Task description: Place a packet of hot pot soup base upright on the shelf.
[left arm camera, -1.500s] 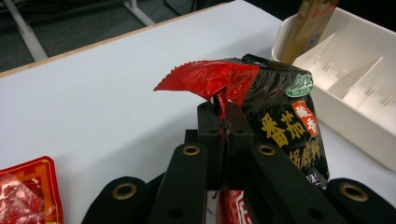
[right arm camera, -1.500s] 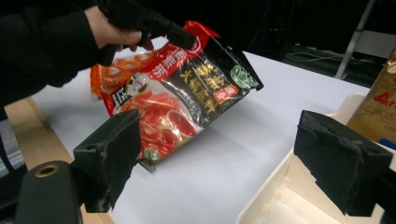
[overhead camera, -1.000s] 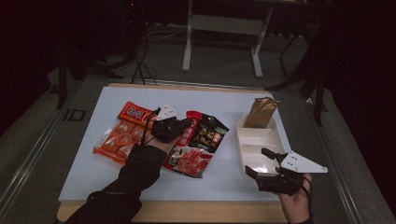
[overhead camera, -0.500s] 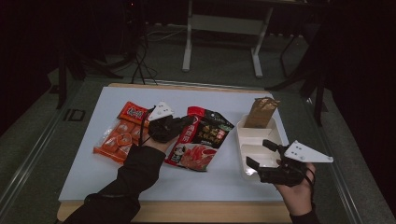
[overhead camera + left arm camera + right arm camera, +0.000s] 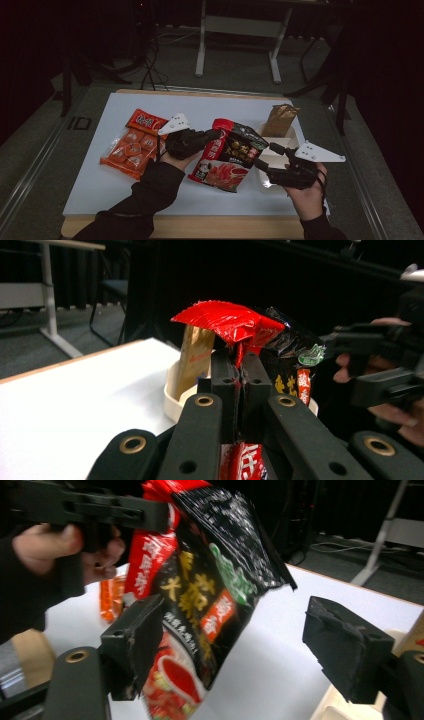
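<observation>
While the left tongs (image 5: 212, 135) stayed clamped on the glossy black-and-red snack bag (image 5: 230, 157) at frame centre, the right tongs (image 5: 267, 157), apart and just closing, needed its free edge squarely between them.

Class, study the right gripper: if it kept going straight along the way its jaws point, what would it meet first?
Most likely the red-and-black snack bag, which the left gripper holds lifted by its top edge. The right gripper stands open right beside it; exact depth is unclear.
</observation>
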